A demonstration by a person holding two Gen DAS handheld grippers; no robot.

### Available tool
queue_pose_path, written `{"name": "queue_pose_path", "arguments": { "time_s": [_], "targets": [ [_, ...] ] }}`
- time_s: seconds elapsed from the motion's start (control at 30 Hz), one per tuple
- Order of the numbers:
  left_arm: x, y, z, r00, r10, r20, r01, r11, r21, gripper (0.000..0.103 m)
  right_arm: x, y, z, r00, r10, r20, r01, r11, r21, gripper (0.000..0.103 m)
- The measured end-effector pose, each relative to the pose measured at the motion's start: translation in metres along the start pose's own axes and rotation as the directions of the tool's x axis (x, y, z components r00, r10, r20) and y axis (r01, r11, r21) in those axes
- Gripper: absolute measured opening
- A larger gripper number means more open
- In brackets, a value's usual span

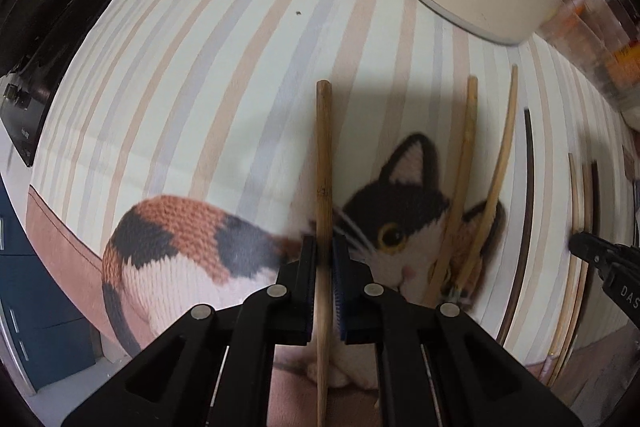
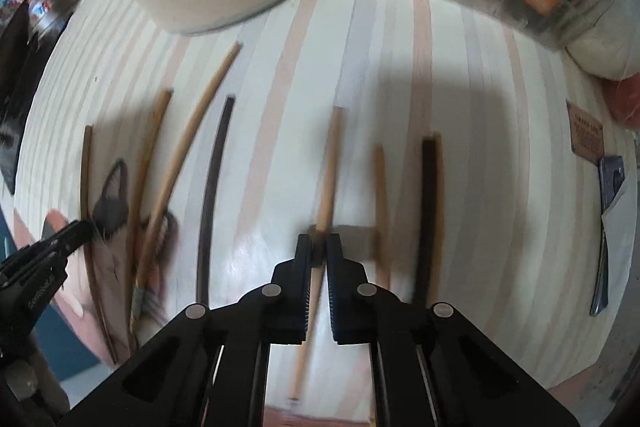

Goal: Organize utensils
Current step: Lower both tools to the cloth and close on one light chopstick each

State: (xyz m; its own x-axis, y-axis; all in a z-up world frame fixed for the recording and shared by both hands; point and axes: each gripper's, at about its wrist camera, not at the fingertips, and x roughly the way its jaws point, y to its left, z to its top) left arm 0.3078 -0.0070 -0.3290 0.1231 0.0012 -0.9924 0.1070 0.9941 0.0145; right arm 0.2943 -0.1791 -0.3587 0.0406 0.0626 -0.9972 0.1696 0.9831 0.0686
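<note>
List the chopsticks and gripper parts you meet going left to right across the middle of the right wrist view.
left gripper → thin brown chopstick → dark chopstick → light chopstick clamped in the right gripper → short light chopstick → black chopstick. The crossing chopsticks over the cat print are left out.

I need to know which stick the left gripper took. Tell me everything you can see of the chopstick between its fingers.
The chopstick is a single light-brown stick, wooden or bamboo by its look, with a small dark mark partway along. It runs straight away from the camera over the striped cat-print cloth, its blunt far end over the stripes, its near end passing out of view under the gripper. The left gripper is shut on it, one pad on each side. Two similar sticks lie apart to its right.
</note>
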Motion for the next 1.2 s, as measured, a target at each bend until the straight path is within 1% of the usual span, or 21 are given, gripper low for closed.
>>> {"name": "queue_pose_path", "arguments": {
  "time_s": [0.03,0.1,0.13,0.2,0.37,0.47,0.5,0.73,1.07,1.13,1.2],
  "targets": [
    [-0.001,-0.003,-0.007,1.000,0.001,0.000,-0.001,1.000,0.007,0.006,0.001,-0.001,-0.004,1.000,-0.007,-0.016,0.007,1.000,-0.017,0.007],
    [-0.002,-0.003,-0.008,1.000,-0.001,0.001,0.001,1.000,0.017,0.006,0.001,-0.001,-0.011,0.999,-0.024,-0.044,0.021,0.998,-0.053,0.007],
    [-0.001,-0.002,-0.018,1.000,-0.002,0.000,0.002,1.000,0.018,0.006,0.001,-0.002,-0.013,0.998,-0.026,-0.050,0.023,0.998,-0.060,0.007],
    [-0.004,0.000,-0.024,1.000,0.000,-0.001,0.000,1.000,0.028,0.006,0.001,-0.002,-0.014,0.998,-0.025,-0.055,0.021,0.998,-0.065,0.007],
    [-0.003,-0.003,-0.021,1.000,0.001,-0.003,-0.001,0.999,0.041,0.006,0.003,0.004,-0.014,0.996,-0.057,-0.064,0.052,0.995,-0.083,0.007],
    [-0.004,-0.003,-0.021,1.000,0.004,-0.004,-0.004,0.999,0.041,0.006,0.004,0.011,-0.013,0.996,-0.053,-0.065,0.048,0.996,-0.081,0.007],
    [-0.004,-0.002,-0.021,1.000,0.005,-0.004,-0.005,0.999,0.042,0.006,0.006,0.019,-0.012,0.996,-0.052,-0.066,0.046,0.996,-0.080,0.007],
    [0.002,-0.007,-0.006,1.000,0.011,-0.008,-0.011,0.999,0.052,0.006,0.006,0.010,-0.013,0.997,-0.038,-0.070,0.033,0.997,-0.065,0.007],
    [0.000,-0.008,-0.005,1.000,0.020,-0.001,-0.020,0.997,0.069,0.006,0.003,0.003,-0.015,0.998,-0.024,-0.059,0.021,0.999,-0.043,0.007],
    [0.000,-0.010,-0.005,1.000,0.029,0.007,-0.029,0.997,0.078,0.006,0.003,0.004,-0.015,0.998,-0.030,-0.057,0.027,0.998,-0.050,0.007],
    [-0.001,-0.014,-0.004,0.999,0.050,0.021,-0.051,0.995,0.084,0.006,0.001,0.005,-0.016,0.999,-0.038,-0.030,0.036,0.998,-0.057,0.007]
  ]
}}
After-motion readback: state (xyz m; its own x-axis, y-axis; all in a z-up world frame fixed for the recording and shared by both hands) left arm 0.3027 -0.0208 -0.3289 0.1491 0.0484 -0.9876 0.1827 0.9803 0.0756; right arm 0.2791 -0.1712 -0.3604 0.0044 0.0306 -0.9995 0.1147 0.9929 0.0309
